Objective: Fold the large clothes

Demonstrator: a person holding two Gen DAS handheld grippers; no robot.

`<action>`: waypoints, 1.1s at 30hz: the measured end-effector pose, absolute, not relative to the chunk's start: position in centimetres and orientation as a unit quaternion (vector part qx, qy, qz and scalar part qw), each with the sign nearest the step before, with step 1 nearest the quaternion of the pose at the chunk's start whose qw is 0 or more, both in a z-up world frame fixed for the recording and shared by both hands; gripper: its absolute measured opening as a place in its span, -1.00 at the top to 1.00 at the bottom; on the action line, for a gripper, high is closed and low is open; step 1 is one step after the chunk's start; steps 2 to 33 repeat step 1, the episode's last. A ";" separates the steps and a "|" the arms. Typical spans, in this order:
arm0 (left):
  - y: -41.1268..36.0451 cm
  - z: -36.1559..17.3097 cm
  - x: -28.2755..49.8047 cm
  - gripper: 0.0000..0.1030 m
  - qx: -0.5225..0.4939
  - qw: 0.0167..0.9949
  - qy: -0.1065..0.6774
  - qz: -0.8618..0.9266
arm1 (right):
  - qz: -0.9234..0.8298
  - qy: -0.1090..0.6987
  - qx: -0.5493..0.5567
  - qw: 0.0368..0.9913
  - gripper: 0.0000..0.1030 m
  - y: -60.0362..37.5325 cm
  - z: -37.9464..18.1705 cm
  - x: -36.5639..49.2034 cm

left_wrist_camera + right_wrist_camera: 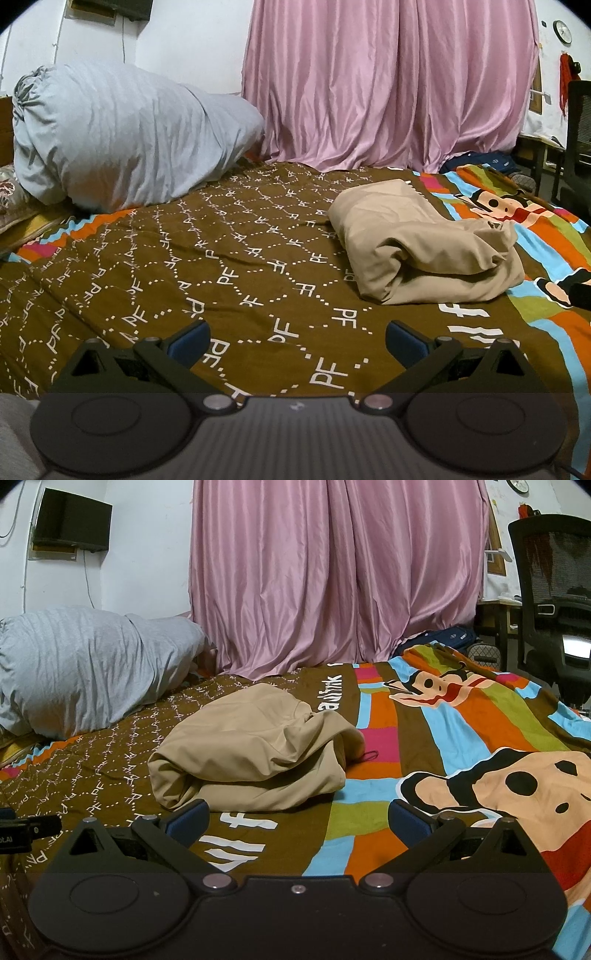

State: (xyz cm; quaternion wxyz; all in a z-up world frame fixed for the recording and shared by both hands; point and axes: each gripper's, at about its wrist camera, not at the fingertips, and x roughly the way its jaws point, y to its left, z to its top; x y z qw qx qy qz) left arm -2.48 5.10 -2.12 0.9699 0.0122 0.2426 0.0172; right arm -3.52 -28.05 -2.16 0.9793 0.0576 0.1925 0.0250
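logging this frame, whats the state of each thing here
left gripper: open, holding nothing
right gripper: open, holding nothing
beige garment: folded into a loose bundle, lying on the bed
curtain: drawn shut
pillow: lying at the bed's far left
chair: unoccupied

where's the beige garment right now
The beige garment lies bundled on the patterned bedspread, ahead of both open grippers and touching neither; in the right wrist view it sits left of centre, with the grey pillow further left.
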 end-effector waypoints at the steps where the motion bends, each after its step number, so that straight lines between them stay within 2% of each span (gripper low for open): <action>1: 5.1 -2.1 -2.4 -0.99 0.012 0.970 0.243 0.018 | 0.025 0.193 0.058 0.979 -0.99 -28.0 -2.2 -3.5; 33: 5.1 -2.1 -2.4 -0.99 0.012 0.970 0.243 0.018 | 0.025 0.193 0.058 0.979 -0.99 -28.0 -2.2 -3.5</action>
